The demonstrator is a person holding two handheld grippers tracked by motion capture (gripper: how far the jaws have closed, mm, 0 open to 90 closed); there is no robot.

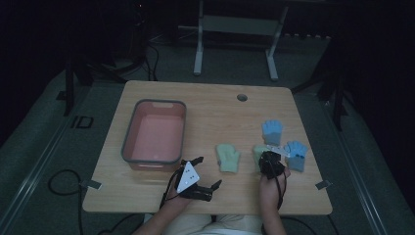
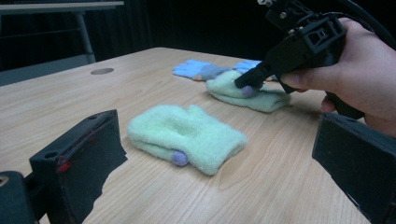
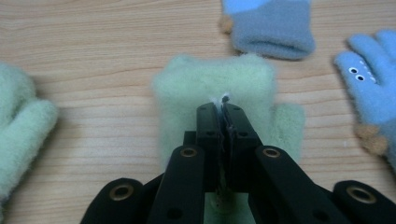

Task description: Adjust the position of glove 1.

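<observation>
Green glove (image 3: pixel 219 88) partly behind gripper (image 3: pixel 223 109)

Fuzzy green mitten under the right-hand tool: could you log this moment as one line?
right gripper: jaws shut on fuzzy green mitten | left gripper: jaws open, holding nothing | pink plastic tub: holds nothing

Fuzzy pale-green mitten (image 3: pixel 215 84), flat on tabletop (image 3: pixel 93 42) at frame centre, cuff toward top, thumb lower right.
</observation>
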